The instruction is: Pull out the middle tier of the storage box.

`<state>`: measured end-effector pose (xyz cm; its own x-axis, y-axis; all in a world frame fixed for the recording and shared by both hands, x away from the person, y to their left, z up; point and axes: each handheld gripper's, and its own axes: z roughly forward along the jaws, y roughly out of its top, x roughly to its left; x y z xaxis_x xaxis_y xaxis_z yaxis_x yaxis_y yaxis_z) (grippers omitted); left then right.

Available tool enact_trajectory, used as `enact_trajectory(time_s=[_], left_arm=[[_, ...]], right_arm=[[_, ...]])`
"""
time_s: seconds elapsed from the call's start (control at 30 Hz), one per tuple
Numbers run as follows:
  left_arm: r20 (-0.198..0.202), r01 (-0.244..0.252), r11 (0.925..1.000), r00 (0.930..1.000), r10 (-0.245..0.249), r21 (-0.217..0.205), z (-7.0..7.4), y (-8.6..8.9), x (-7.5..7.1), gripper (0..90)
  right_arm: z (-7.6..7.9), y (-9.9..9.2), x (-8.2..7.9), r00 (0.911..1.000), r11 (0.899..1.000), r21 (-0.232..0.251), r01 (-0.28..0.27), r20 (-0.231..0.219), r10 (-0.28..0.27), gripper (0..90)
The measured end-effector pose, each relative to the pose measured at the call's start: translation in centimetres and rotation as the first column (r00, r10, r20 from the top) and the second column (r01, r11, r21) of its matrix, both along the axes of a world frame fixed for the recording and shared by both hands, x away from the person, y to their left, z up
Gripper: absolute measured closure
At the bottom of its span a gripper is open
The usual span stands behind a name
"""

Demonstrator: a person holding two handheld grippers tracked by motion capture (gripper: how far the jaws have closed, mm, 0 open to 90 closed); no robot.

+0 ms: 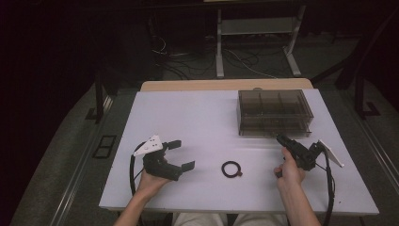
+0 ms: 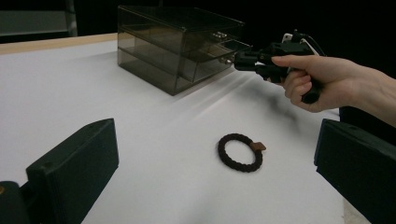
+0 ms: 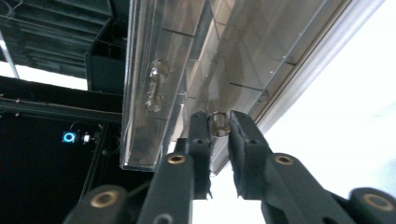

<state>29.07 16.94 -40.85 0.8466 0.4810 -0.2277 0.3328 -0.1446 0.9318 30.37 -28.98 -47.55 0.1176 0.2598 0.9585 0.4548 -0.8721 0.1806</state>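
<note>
Near the worktop's right edge, my right tongs [image 3: 219, 122] pinch a drawer knob [image 3: 219, 124].
Smoked drawer box [image 1: 273, 113] sits at the far right corner; left tongs [image 1: 181, 154] gape, released, beside the hair tie [image 1: 231, 169].

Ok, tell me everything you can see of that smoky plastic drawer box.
The drawer box is see-through, smoke-tinted plastic, with dividers showing through its flat top. It stands upright at the far right of the white table, front toward the person. Its drawers have small clear knobs. One low drawer at the front is pulled out a little. The right claw has its jaws either side of that drawer's knob; whether they press on it is unclear.
</note>
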Motion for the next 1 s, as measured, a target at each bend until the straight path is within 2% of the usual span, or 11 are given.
enact_trajectory(time_s=[0.17,0.47,0.7,0.77,0.87,1.0], left_arm=[[0.000,0.000,1.0000,1.0000,0.000,0.000,0.0,0.0,0.0,0.0],[0.000,0.000,1.0000,1.0000,0.000,0.000,0.0,0.0,0.0,0.0],[0.001,-0.001,1.0000,1.0000,0.001,0.000,0.0,0.0,0.0,0.0],[0.003,-0.001,1.0000,1.0000,0.001,-0.001,0.1,0.0,0.0,0.0],[0.004,-0.003,1.0000,1.0000,0.003,0.000,0.1,0.1,0.0,0.0],[0.004,-0.004,1.0000,1.0000,0.004,-0.001,0.1,0.1,0.0,0.0]], right_arm=[[0.2,0.0,-0.2,0.9998,1.000,-0.015,-0.017,0.007,0.017,68.3],[0.7,-0.2,-0.6,0.9986,0.998,-0.043,-0.050,0.014,0.050,63.7],[1.9,-0.4,-0.9,0.9932,0.988,-0.106,-0.110,0.028,0.113,60.9],[2.3,-0.5,-1.0,0.9904,0.982,-0.135,-0.131,0.028,0.135,59.5],[3.1,-0.7,-1.1,0.9845,0.967,-0.196,-0.164,0.030,0.173,58.4],[4.0,-0.9,-1.0,0.9676,0.931,-0.282,-0.233,0.028,0.251,53.6]])
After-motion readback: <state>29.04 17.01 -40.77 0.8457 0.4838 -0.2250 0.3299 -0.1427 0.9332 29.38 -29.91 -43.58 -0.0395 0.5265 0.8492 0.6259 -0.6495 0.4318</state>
